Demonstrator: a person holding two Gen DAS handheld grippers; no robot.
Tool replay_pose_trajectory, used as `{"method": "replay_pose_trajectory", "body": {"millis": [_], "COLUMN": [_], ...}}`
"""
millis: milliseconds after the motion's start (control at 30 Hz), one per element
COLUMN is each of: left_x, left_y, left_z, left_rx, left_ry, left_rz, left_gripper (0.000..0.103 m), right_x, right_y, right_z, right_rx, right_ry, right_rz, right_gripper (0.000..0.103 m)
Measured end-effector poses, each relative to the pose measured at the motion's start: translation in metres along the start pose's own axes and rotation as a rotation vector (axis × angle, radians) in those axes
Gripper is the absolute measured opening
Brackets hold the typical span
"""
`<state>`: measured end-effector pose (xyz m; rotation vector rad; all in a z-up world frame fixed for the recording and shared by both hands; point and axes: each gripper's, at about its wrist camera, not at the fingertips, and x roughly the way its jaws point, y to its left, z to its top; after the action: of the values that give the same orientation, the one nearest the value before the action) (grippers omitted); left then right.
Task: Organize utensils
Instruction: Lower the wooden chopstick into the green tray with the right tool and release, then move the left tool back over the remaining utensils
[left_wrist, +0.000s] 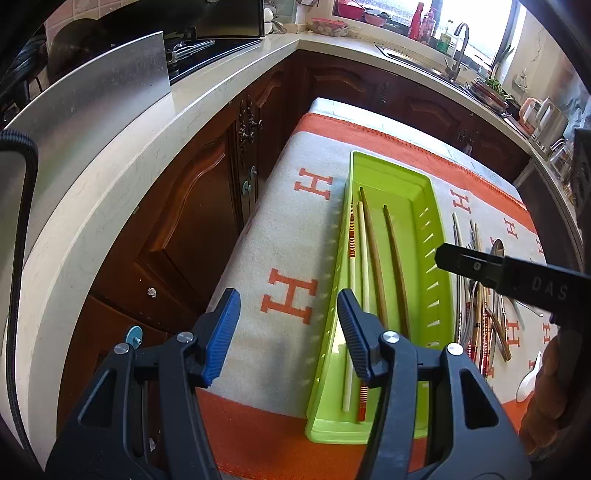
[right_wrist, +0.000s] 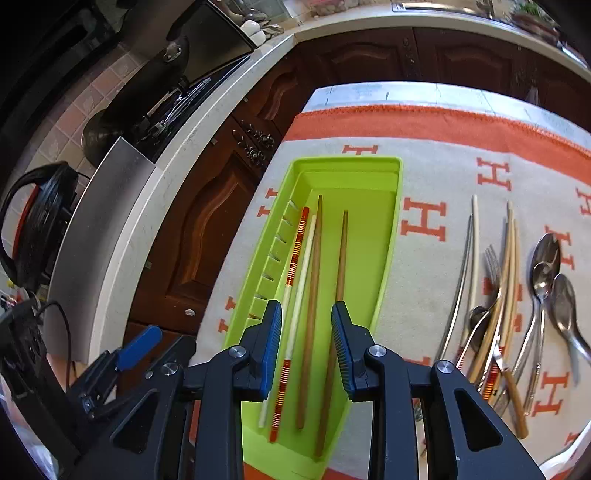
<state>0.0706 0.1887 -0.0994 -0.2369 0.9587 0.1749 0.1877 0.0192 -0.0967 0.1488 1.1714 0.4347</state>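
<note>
Glossy plastic tray (right_wrist: 384, 258), wooden chopsticks (right_wrist: 312, 295)

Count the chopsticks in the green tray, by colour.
White chopsticks with a red-striped end: 2
Brown wooden chopsticks: 2
Total in the green tray: 4

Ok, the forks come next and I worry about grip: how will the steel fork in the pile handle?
The fork looks polished, so probably slippery. It seems stiff and thin, likely hard to lift off the cloth. Chopsticks cross it, so they may shift.
</note>
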Motion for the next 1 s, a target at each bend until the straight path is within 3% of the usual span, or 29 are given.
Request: {"method": "replay_pose_trajectory", "body": {"millis": [533, 1000], "left_x": [-0.011, -0.019], "left_y": [-0.028, -0.102], "left_z": [-0.003, -0.012], "left_rx": [0.046, 0.169], "left_ry": [-0.015, -0.011], "left_rz": [-0.027, -0.081], "left_gripper": [0.051, 0.051], "right_x": [-0.042, -0.079], "right_y": [-0.019, -0.112], "right_z": [-0.031, -0.067], "right_rx": [-0.085, 0.023], "right_ry": [-0.072, -0.124], "right_rz": [-0.058, -0.098], "right_gripper": [0.035, 0.035]}}
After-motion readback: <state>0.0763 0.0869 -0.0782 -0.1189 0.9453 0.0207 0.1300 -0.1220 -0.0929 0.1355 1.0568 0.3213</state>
